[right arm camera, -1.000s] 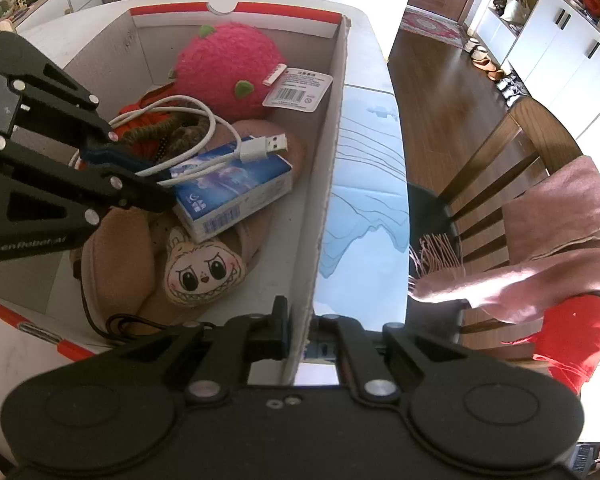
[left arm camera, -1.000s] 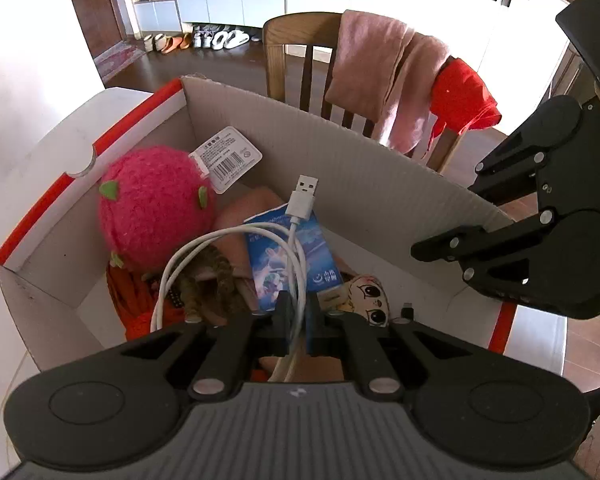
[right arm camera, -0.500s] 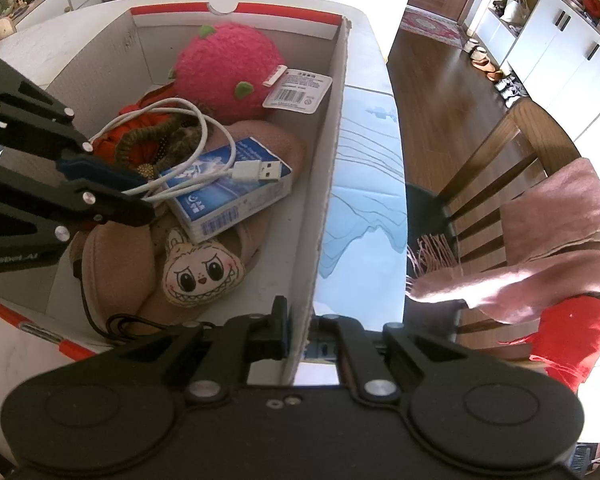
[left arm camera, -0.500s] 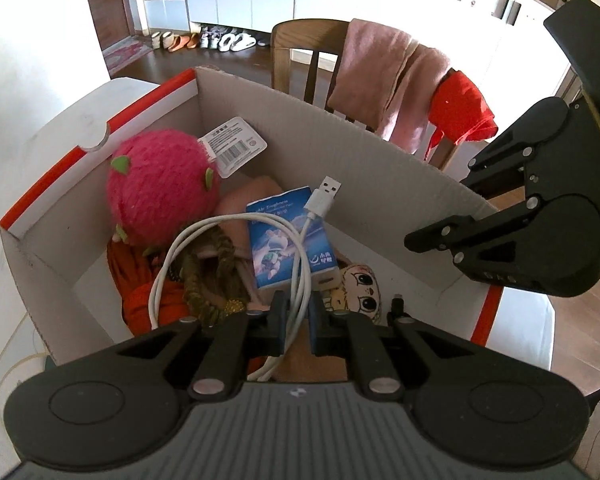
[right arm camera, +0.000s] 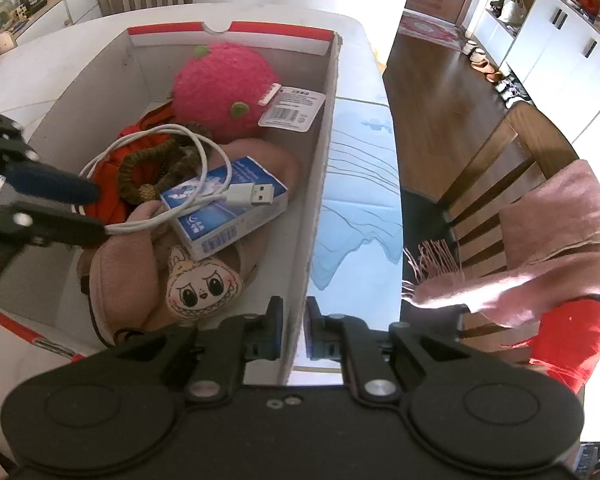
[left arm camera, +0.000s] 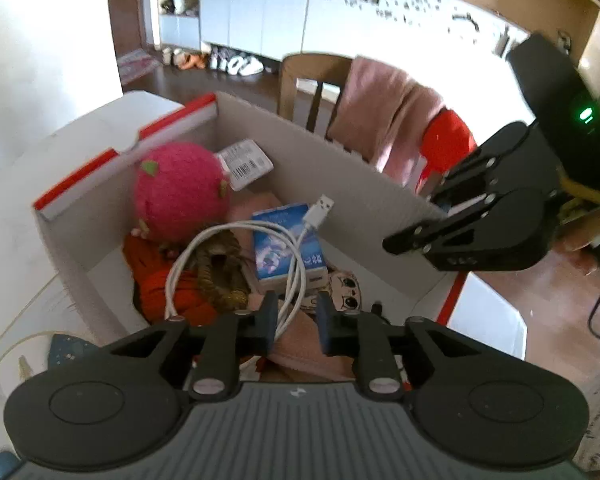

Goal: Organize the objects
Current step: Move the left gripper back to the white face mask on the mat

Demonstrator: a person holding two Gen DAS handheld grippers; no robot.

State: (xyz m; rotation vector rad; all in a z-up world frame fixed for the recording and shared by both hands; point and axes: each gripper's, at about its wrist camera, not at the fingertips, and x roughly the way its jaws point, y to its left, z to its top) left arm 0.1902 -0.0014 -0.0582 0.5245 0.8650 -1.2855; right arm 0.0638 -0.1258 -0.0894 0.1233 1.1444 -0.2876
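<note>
A white cable (left arm camera: 236, 264) is being laid in loose loops inside the cardboard box (left arm camera: 340, 176), draped over a blue carton (left arm camera: 288, 248), a braided cord (left arm camera: 216, 268) and an orange cloth (left arm camera: 160, 292), with its plug (right arm camera: 254, 195) resting on the carton top. The left gripper (left arm camera: 296, 322) is being opened just above the box; the cable is passing between its jaws, nearer the left one, and the pads are not seen pressing on it. The right gripper (right arm camera: 294, 334) is being opened too, its jaws straddling the box's near wall (right arm camera: 314, 208) with little gap either side. Beside the cable, a pink plush fruit (left arm camera: 180, 196) with a barcode tag (left arm camera: 246, 164), a tan slipper (right arm camera: 116, 276) and a small doll face (right arm camera: 202, 284) are lying in the box. As a judgement, the cable's tail could be caught on the left jaw and dragged back out as that gripper is lifted, since the loop is running right through the gap; the box could also shift once the wall is let go. The right view is showing the plug's resting place and the wall grip; the left view alone is showing the cable's run through its own jaws, and a chair (left arm camera: 320, 84) hung with pink cloth beyond.
</note>
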